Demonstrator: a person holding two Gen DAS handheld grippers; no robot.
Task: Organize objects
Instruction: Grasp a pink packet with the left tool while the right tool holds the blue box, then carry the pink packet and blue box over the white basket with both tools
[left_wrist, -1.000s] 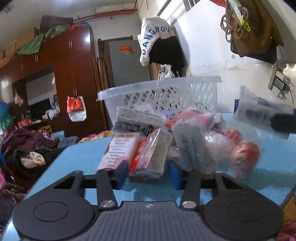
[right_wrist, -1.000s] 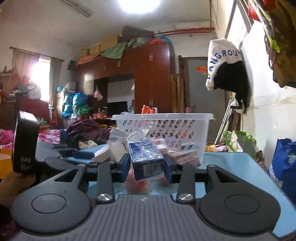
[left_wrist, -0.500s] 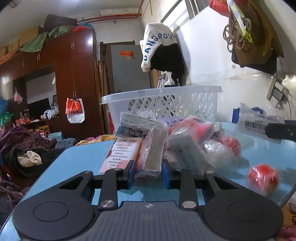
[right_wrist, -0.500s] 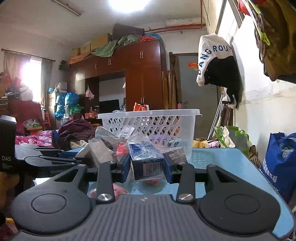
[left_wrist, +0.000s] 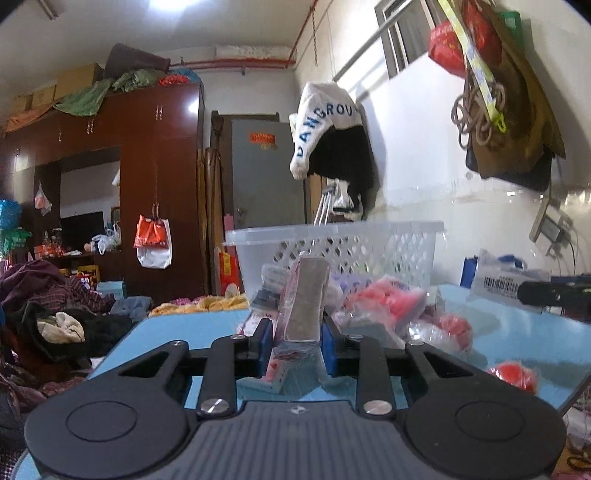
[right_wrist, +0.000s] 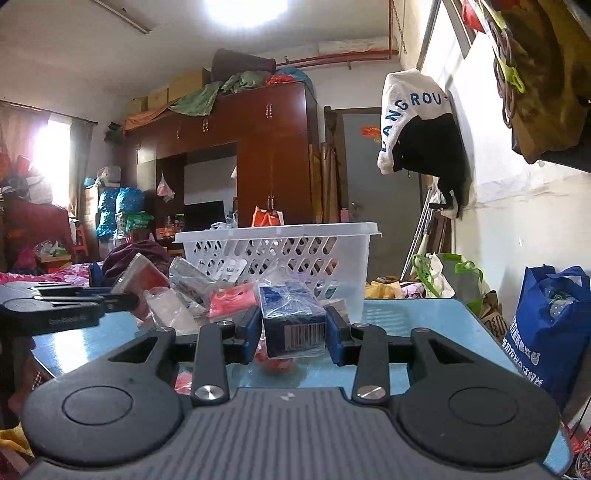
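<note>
In the left wrist view my left gripper (left_wrist: 297, 339) has its jaws closing on a grey and red plastic-wrapped packet (left_wrist: 304, 299). Its pads press the packet, which stands nearly upright above the blue table (left_wrist: 177, 332). Behind it lies a pile of wrapped packets (left_wrist: 384, 302), then the white lattice basket (left_wrist: 369, 243). In the right wrist view my right gripper (right_wrist: 293, 332) is shut on a dark blue box in clear wrap (right_wrist: 291, 314), with its barcode end facing the camera. The basket (right_wrist: 280, 254) stands straight ahead. The left gripper (right_wrist: 110, 299) shows at the left with its packet (right_wrist: 140, 273).
Two red wrapped balls (left_wrist: 454, 328) (left_wrist: 511, 373) lie on the table's right side. A blue shopping bag (right_wrist: 546, 325) stands on the floor beyond the table's right edge. Clothes are heaped at the left (left_wrist: 55, 325). The wall runs close on the right.
The left gripper's jaws closed on the grey and red packet and raised it out of the pile, tipping it upright. A red ball rolled toward the front right. The right gripper kept its box.
</note>
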